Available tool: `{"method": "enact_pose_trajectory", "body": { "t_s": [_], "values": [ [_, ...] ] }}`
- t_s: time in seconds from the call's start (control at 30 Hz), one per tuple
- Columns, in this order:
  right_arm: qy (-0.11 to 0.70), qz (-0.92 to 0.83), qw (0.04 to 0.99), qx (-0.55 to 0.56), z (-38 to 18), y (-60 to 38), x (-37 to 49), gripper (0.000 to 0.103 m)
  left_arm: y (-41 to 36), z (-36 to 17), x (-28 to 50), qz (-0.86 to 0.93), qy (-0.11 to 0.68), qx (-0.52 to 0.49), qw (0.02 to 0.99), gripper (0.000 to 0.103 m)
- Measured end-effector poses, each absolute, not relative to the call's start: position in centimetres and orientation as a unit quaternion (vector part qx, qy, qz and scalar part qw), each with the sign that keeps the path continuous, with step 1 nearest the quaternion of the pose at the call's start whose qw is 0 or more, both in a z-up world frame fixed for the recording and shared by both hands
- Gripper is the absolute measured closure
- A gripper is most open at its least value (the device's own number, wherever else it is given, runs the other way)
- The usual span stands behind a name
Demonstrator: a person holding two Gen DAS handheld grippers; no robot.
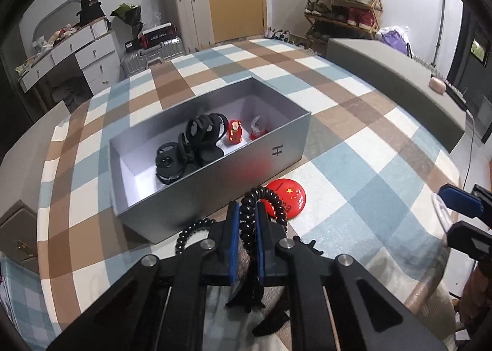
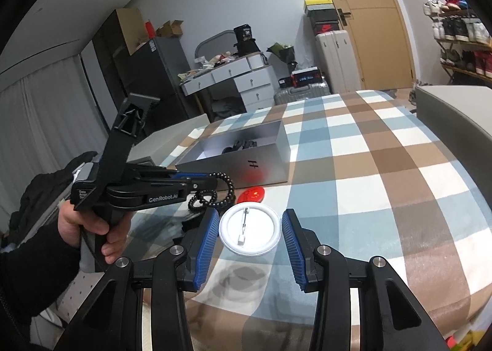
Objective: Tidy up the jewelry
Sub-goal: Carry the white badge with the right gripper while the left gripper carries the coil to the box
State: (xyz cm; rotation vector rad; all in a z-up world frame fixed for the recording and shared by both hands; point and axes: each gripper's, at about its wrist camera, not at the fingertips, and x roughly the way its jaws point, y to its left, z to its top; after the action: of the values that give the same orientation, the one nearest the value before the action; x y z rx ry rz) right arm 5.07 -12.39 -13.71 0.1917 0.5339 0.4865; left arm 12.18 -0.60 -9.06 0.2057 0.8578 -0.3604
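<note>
My left gripper (image 1: pixel 246 212) is shut on a black spiral hair tie (image 1: pixel 249 197), whose loops hang out to either side of the blue pads. It hovers just in front of the near wall of the open grey box (image 1: pixel 215 188). Black hair claws (image 1: pixel 201 132), a small red figure (image 1: pixel 235 132) and a red-and-white piece (image 1: pixel 257 129) lie in the box. A red round badge (image 1: pixel 287 200) rests on the cloth by the box. My right gripper (image 2: pixel 249 212) is shut on a white round badge (image 2: pixel 250 237), pin side up, held above the table. From there I see the left gripper (image 2: pixel 215 183) and the hair tie (image 2: pixel 226 197).
A checked cloth (image 1: pixel 353 166) covers the table. Black clip-like pieces (image 1: pixel 246 298) lie under my left gripper. A grey raised surface (image 1: pixel 399 74) borders the far right. My right gripper (image 1: pixel 458 218) shows at the right edge of the left wrist view. A hand (image 2: pixel 80 225) holds the left gripper's handle.
</note>
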Motion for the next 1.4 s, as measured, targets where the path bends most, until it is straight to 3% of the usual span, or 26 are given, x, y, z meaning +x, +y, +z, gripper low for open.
{"method": "enact_pose_trajectory", "body": {
  "t_s": [0.53,0.97,1.4],
  "values": [
    [0.239,0.276,0.925,0.109,-9.6,-11.0,7.6,0.061,3.4,-5.7,11.5,-0.124,0.351,0.014,0.928,0.098],
    [0.247,0.307,0.91,0.127,-7.4,-8.0,15.3,0.061,6.3,-5.8,15.1,-0.117,0.363,-0.055,0.923,0.098],
    [0.272,0.298,0.908,0.115,-8.4,-6.5,22.2,0.061,6.5,-6.7,18.5,-0.134,0.379,-0.055,0.914,0.098]
  ]
}}
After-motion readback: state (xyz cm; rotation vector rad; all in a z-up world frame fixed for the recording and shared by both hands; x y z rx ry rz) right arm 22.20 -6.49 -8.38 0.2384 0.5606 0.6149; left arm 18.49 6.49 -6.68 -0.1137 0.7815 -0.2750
